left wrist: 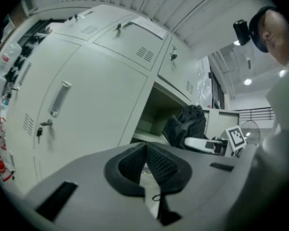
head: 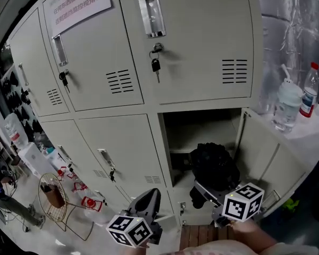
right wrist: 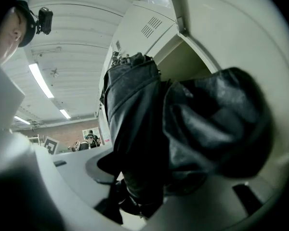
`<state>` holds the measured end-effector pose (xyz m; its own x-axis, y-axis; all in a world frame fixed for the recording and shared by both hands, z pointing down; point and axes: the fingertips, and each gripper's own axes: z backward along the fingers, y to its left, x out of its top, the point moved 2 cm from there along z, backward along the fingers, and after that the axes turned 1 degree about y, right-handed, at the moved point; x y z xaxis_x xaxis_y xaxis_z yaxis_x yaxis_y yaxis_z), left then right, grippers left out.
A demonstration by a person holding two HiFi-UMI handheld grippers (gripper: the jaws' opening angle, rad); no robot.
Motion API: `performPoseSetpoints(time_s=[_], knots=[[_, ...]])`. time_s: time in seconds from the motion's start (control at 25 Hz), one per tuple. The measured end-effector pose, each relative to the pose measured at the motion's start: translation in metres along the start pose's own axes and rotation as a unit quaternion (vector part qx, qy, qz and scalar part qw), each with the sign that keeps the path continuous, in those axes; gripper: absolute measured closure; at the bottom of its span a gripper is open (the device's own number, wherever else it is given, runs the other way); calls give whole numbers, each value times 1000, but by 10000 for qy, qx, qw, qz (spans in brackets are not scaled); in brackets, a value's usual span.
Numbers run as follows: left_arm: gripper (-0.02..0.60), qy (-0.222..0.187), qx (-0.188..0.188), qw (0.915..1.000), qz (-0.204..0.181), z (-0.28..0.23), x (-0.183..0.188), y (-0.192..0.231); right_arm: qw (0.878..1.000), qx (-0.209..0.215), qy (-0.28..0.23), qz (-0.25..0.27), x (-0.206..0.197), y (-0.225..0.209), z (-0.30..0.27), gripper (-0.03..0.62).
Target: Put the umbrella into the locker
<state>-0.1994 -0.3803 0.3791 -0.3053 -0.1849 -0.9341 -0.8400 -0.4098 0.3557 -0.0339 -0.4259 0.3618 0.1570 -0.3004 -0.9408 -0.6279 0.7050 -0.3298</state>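
The umbrella (head: 213, 166) is being pinched by the right gripper (head: 204, 191) at the lower centre of the head view, at the mouth of the open locker (head: 173, 142), whose door (head: 258, 145) is hanging out to the right. In the right gripper view its black fabric is filling the gap between the jaws. The left gripper (head: 148, 200) is being held at the lower left of it, jaws pressed together on nothing.

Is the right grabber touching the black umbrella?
Touching. The right gripper clamps the black umbrella: the right gripper view shows its fabric squeezed between both jaws.
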Motion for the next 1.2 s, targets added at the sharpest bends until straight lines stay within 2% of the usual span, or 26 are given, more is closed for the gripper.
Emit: performPoseSetpoints(time_s=[0.08, 0.16, 0.32, 0.44, 0.64, 0.8, 0.92, 1.12, 1.2], knots=[[580, 351, -637, 9974, -25, -18, -8, -13, 9996, -85, -53, 256, 10, -2, -3, 352], [580, 541, -1044, 9930, -94, -28, -12, -23, 9977, -209, -129, 629, 21, -3, -7, 351], [580, 630, -1222, 9896, -427, -29, -10, -24, 9847, -382, -337, 1664, 47, 4, -18, 351], [580, 746, -1332, 9871, -473, -25, -12, -21, 9694, -474, -463, 2365, 63, 15, -24, 352], [580, 1091, -1577, 9809, -319, -17, -16, -22, 9348, -1002, -474, 3375, 80, 26, -24, 352], [580, 893, -1505, 9836, -431, -16, 2, -25, 9070, -1331, -573, 3954, 98, 26, -25, 350], [580, 825, -1623, 9828, -290, -15, 6, -34, 8857, -1503, -695, 4338, 107, 23, -26, 350], [580, 841, -1750, 9806, -282, -19, 5, -46, 8359, -1656, -698, 5187, 114, 20, -41, 350], [580, 863, -1749, 9803, -304, -19, 3, -49, 8234, -1785, -605, 5353, 112, 12, -50, 350]])
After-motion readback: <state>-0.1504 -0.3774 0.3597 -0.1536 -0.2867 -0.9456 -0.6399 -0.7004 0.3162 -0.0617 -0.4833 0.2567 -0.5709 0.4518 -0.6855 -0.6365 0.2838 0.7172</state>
